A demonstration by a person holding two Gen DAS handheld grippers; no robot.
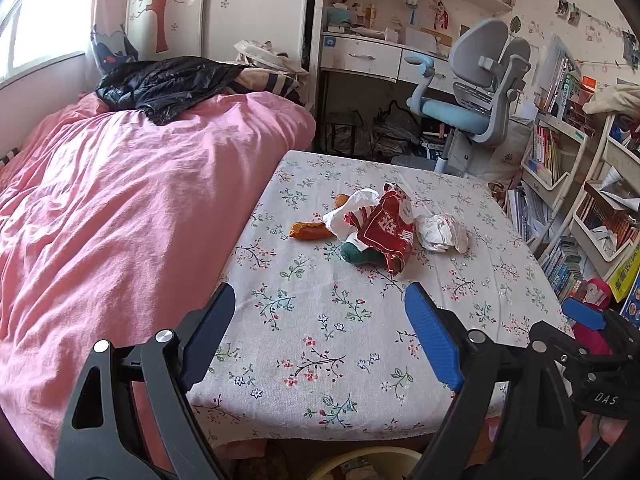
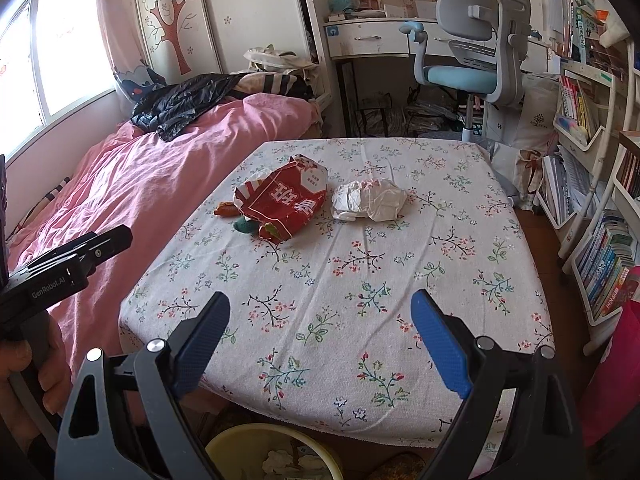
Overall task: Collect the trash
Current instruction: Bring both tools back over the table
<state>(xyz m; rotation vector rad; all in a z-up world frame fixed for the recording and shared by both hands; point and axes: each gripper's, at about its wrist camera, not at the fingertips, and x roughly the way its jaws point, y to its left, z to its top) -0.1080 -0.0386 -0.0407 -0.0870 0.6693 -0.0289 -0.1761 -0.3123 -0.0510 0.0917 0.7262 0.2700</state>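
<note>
Here, both hand-held grippers hover over the near edge of a table covered with a white floral-print cloth (image 2: 340, 280), and neither holds anything. The left gripper (image 1: 320, 308) has its blue-padded fingers spread wide with only bare cloth between them, and the right gripper (image 2: 320, 312) stands just as wide apart in its own view. The trash sits in a loose cluster toward the far half of the table, well apart from both grippers: a crumpled red snack bag with white lettering (image 2: 280, 202) lies in the middle, a wad of crumpled white paper (image 2: 370, 200) lies just to its right, and a small dark green scrap (image 2: 245, 225) peeks out beside the bag's near left corner. From the left wrist, orange peel-like pieces (image 1: 310, 230) and another bit of white paper (image 1: 352, 210) show on the bag's left side. A pale yellow round bin (image 2: 276, 456) stands on the floor under the near table edge. A bed with a rumpled pink cover (image 1: 120, 208) runs along the table's left side.
</note>
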